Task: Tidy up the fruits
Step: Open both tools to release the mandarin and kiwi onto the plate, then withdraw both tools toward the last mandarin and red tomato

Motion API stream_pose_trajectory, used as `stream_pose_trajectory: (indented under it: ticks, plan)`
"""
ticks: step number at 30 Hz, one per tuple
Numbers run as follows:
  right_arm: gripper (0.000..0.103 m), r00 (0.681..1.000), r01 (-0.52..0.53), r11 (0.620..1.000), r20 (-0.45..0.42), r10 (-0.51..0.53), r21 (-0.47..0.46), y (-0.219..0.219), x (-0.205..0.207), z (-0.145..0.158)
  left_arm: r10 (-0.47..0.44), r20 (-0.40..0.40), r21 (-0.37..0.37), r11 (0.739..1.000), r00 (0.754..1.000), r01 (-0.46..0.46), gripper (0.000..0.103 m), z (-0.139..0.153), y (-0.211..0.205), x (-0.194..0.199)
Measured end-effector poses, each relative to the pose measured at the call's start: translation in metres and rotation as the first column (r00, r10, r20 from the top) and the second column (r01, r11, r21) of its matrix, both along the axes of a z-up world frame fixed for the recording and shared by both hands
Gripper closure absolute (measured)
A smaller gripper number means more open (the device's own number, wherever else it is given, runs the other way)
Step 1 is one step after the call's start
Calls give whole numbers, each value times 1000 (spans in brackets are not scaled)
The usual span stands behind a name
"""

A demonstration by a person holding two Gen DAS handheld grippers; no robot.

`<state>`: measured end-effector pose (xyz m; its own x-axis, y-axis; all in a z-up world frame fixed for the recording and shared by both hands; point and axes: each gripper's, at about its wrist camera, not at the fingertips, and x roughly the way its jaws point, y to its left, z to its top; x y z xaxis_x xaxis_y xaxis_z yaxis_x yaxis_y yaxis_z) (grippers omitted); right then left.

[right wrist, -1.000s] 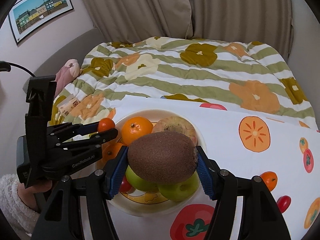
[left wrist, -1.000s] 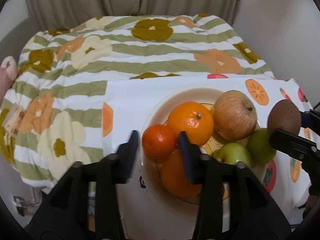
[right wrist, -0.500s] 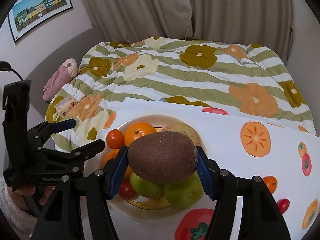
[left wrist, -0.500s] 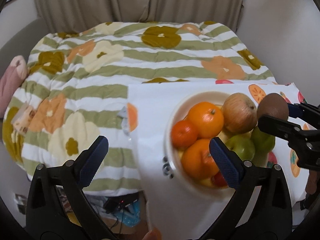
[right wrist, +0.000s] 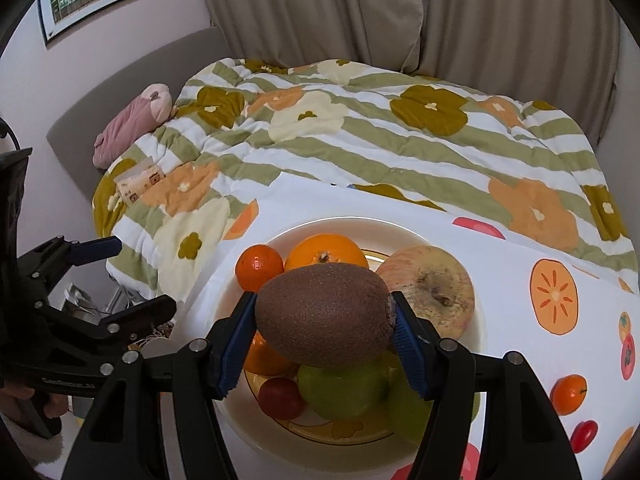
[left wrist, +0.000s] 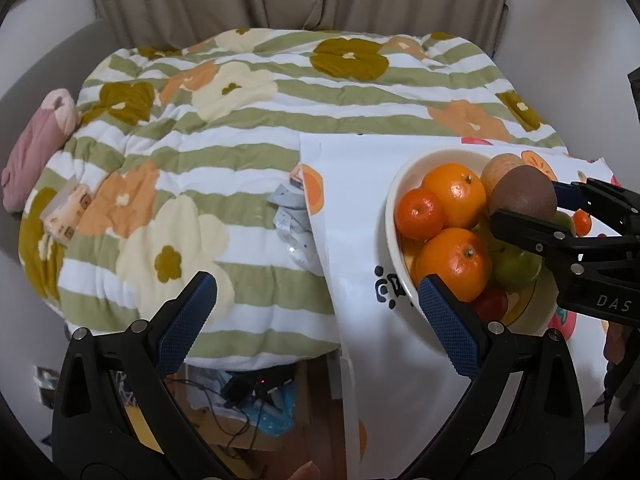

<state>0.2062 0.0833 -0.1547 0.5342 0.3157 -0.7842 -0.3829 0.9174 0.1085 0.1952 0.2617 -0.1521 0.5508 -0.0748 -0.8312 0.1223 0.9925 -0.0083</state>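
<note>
My right gripper (right wrist: 322, 330) is shut on a brown kiwi (right wrist: 324, 314) and holds it just above a cream bowl (right wrist: 256, 432). The bowl holds two oranges, a small mandarin (right wrist: 259, 266), a russet apple (right wrist: 434, 292), green apples (right wrist: 342, 392) and a small red fruit (right wrist: 280, 398). In the left wrist view the same bowl (left wrist: 394, 196) sits at the right, with the kiwi (left wrist: 522, 196) and right gripper over its far side. My left gripper (left wrist: 316, 316) stands wide open to the left of the bowl, nothing between its fingers.
The bowl rests on a white fruit-print cloth (right wrist: 552, 300) whose left edge hangs over the table side (left wrist: 348, 360). Behind lies a bed with a striped flower quilt (left wrist: 240, 120) and a pink plush (right wrist: 132, 124). Cables and clutter (left wrist: 256, 396) sit on the floor below.
My left gripper let go of the small mandarin, opened wide and drew back to the left of the bowl. The right gripper carried the kiwi further in over the fruit.
</note>
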Motion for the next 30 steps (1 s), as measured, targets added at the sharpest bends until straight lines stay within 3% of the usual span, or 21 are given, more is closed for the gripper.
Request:
stream_pose_trajectory:
  ticks: [4,5,6,8,9,17,30]
  plan:
    - [40,1000,-8,1000,-3,8,-21,3,0,-2,4,1,4,1000,1000,-4,0,-1,1,-4]
    - [35,1000,-9,1000,7,9,-16,3,-1,0,6,2,6,1000,1000,-6,0,-1,0,-6]
    - [22,1000,-11,1000,25,11,-8,3,-3,3,8,3,8,1000,1000,-8,0,0,1,-7]
    - [5,998,-20,1000,52,20,-1,2,-6,8,12,5,5,1000,1000,-12,0,1,1,-9]
    - [4,998,-23,1000,59,24,-4,2,-7,9,15,6,4,1000,1000,-15,0,1,1,-10]
    - [4,998,-10,1000,70,9,5,-8,-19,16,19,24,20,1000,1000,-20,0,11,-5,-17]
    - [3,995,-56,996,82,50,74,-54,-42,64,112,100,18,993,989,-115,0,64,-45,-49]
